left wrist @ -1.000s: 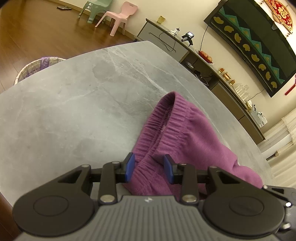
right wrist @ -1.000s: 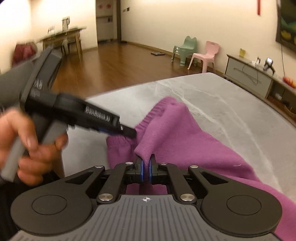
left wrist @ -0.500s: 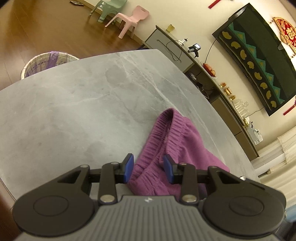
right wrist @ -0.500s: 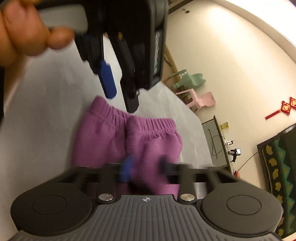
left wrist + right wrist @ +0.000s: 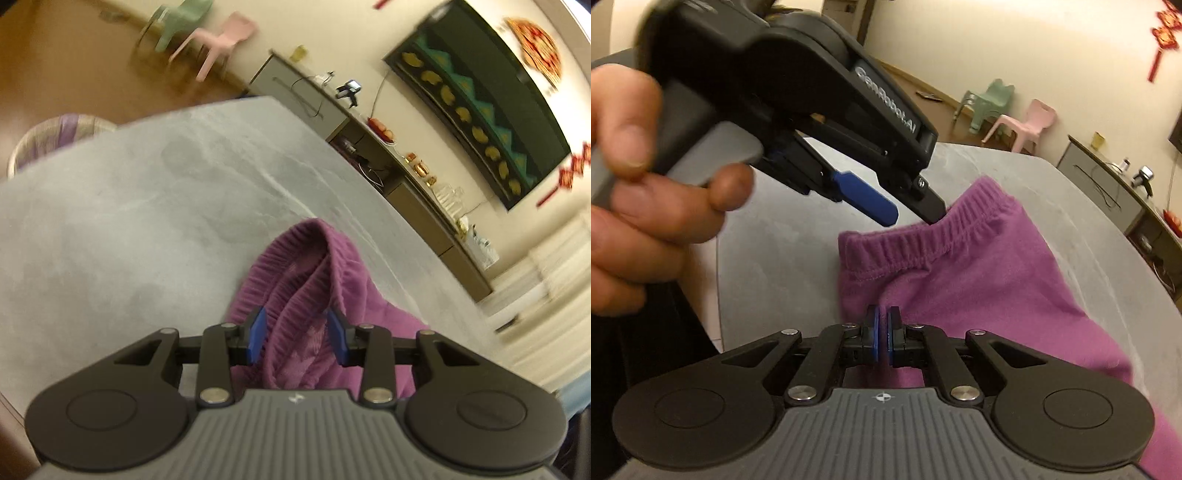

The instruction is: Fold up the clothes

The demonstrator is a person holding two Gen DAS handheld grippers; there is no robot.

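We find a purple garment (image 5: 979, 280) with an elastic ribbed waistband (image 5: 923, 236) lying on the grey marbled worktop (image 5: 129, 221), bunched at the near end and trailing away toward the right edge in the right wrist view.

Left tongs (image 5: 297, 334): the blue pads stand apart. In the left wrist view a raised fold of the waistband sits between them; we cannot confirm that either pad presses on the cloth. In the right wrist view one black fingertip (image 5: 932, 208) of these tongs meets the top edge of the waistband, while the other blue pad hangs just clear of the fabric. A person's hand (image 5: 635, 192) grips the handle of this tool at the left of that view.

Right tongs (image 5: 882, 338): the blue pads are together with only a sliver between them. They sit against the near edge of the garment; a pinch of cloth between the pads is not discernible.

Beyond the worktop we note a woven basket (image 5: 55, 136) on the wooden floor, a pink chair (image 5: 1023, 122) and a green chair (image 5: 990, 99) by the far wall.
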